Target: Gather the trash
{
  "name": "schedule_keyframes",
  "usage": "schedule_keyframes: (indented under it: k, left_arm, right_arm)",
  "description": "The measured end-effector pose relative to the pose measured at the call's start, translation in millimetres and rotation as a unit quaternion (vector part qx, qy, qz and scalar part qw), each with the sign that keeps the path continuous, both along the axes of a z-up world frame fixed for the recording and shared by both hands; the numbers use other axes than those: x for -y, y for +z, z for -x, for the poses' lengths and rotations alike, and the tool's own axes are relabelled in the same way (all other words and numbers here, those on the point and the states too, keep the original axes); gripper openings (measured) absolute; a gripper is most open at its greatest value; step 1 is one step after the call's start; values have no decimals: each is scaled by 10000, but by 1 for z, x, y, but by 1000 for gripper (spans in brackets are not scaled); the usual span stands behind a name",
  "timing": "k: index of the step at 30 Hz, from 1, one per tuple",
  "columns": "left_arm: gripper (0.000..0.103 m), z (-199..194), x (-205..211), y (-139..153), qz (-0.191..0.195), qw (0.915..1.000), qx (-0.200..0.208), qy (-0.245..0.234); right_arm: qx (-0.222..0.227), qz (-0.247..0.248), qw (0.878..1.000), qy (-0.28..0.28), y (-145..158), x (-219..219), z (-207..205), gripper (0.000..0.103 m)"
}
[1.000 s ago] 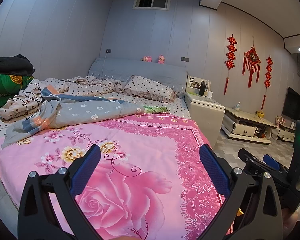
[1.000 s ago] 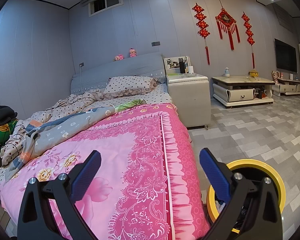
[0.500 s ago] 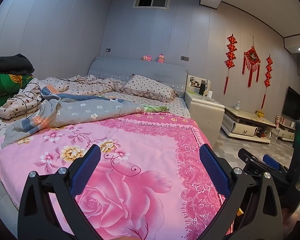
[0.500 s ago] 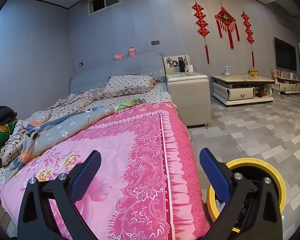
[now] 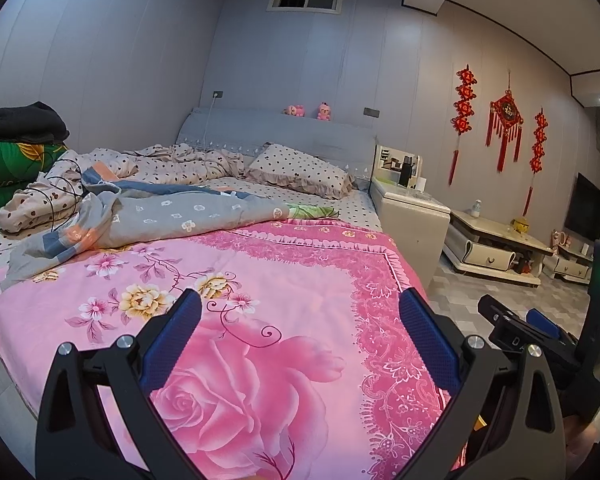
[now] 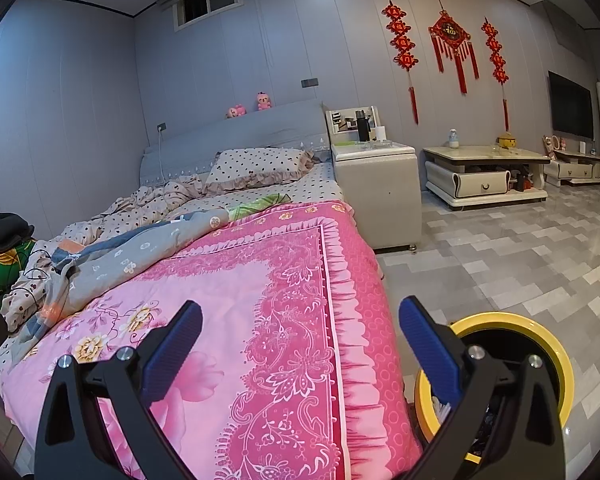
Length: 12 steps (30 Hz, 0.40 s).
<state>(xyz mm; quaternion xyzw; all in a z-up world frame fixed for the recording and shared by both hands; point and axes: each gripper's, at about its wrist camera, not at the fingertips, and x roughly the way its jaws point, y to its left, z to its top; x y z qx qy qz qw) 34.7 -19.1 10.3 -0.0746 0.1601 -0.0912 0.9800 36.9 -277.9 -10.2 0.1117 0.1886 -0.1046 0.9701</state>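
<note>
My left gripper (image 5: 300, 320) hangs open over the foot of the bed, above the pink rose quilt (image 5: 240, 320), with nothing between its blue pads. My right gripper (image 6: 300, 332) is also open and empty, over the quilt's (image 6: 240, 300) right edge. A yellow-rimmed trash bin (image 6: 552, 344) stands on the floor just right of the bed, partly hidden behind the right finger, with dark contents inside. In the left wrist view the other gripper's black body (image 5: 540, 340) shows at the far right. A green wrapper-like thing (image 5: 312, 211) lies near the pillow; I cannot tell what it is.
A crumpled grey duvet (image 5: 160, 216) and a dotted pillow (image 5: 300, 170) cover the bed's far half. A white nightstand (image 6: 376, 184) holding a black bottle stands beside the bed. Beyond it are a low cabinet (image 6: 484, 176) and grey tiled floor (image 6: 500, 252). Folded bedding (image 5: 8, 160) is piled at the left.
Both views have shifted very slightly; the grippers stay open and empty, and nothing on the bed has moved.
</note>
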Motion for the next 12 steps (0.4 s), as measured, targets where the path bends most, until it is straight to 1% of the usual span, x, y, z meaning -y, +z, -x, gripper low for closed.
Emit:
schedule_keyframes:
  k: [3,9,12]
  left_arm:
    - [95,-1,-1,-2,27,10000,-51,-12]
    - [95,3,5,-1,-107,9999,-12,-28]
    - [95,4,5,-1,-76,9999,-60,-48]
  right_arm:
    - [-3,-8,10000,-3,0,1,0,95]
    - [-39,-35,10000,-4,-3,0,-1,95]
    - [-33,-37,10000,-7,-2,0,-1,95]
